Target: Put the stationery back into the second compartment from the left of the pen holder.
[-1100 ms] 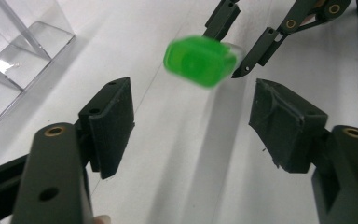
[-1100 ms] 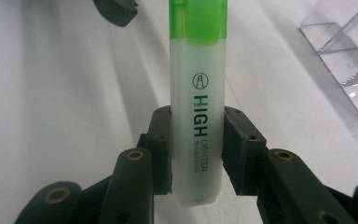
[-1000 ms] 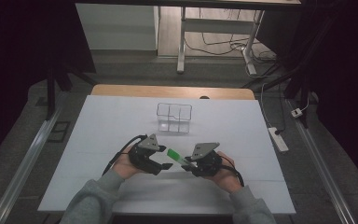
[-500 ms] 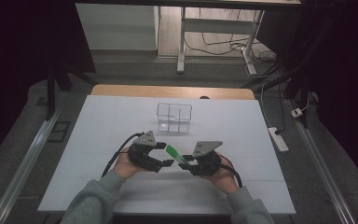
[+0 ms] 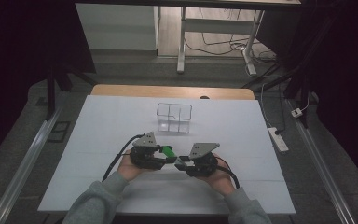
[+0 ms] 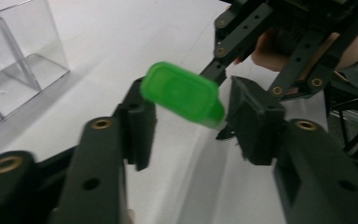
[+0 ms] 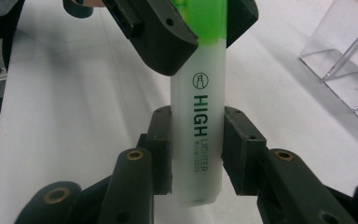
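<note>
A highlighter (image 7: 198, 121) with a white body and a green cap (image 6: 182, 93) hangs level just above the white table (image 5: 98, 140), between my two grippers near the front. My right gripper (image 7: 196, 149) is shut on the white body. My left gripper (image 6: 191, 126) faces it from the left; its jaws have just been closing and now press the green cap (image 5: 168, 151) on both sides. In the high view the left gripper (image 5: 167, 154) and right gripper (image 5: 181, 161) nearly meet tip to tip.
A clear plastic box (image 5: 174, 116) with compartments stands in the middle of the table, just beyond the grippers; it also appears in the left gripper view (image 6: 9, 70). A power strip (image 5: 278, 139) lies on the floor to the right.
The left gripper's jaws have narrowed around the green cap. Both hands stay in much the same spot, and the right gripper still holds the highlighter's body.
</note>
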### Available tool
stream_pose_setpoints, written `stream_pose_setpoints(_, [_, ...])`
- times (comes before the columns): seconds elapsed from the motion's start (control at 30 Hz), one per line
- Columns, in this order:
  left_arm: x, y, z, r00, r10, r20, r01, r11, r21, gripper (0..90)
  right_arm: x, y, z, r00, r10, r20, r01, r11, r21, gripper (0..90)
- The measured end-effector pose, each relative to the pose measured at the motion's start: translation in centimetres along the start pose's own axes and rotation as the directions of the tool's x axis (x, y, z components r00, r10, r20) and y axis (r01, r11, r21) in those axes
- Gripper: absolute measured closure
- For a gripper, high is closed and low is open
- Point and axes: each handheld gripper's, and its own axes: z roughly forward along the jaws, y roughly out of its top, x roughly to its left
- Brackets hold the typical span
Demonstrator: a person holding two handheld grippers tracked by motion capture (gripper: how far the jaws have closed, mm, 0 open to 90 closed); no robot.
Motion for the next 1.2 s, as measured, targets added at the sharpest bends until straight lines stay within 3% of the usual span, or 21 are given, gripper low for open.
stream_pose_setpoints(0.27, [-0.2,0.0,0.2,0.9988,0.003,0.048,-0.003,0.9999,-0.010,65.2,0.3,-0.1,0.5,0.9997,-0.024,-0.007,0.025,1.000,0.018,66.1])
stream_pose_setpoints(0.53, [-0.1,0.1,0.2,0.9982,-0.038,0.046,0.038,0.9992,-0.013,67.4,0.3,-0.1,0.5,0.9994,-0.026,0.020,0.026,0.999,0.019,64.6])
stream_pose_setpoints(0.73, [0.2,0.1,-0.2,0.9978,-0.064,0.019,0.065,0.9977,-0.021,67.5,0.1,-0.2,0.3,0.9989,0.004,0.047,-0.005,1.000,0.013,55.1])
stream_pose_setpoints(0.87, [0.7,0.1,-0.8,0.9967,-0.081,-0.001,0.081,0.9961,-0.036,67.5,-0.3,-0.4,-0.3,0.9972,0.047,0.058,-0.045,0.999,-0.025,48.8])
stream_pose_setpoints(1.2, [1.3,0.0,-2.0,0.9947,-0.097,-0.034,0.094,0.9938,-0.059,67.5,-1.3,-2.2,-2.7,0.9876,0.124,0.096,-0.120,0.992,-0.050,44.8])
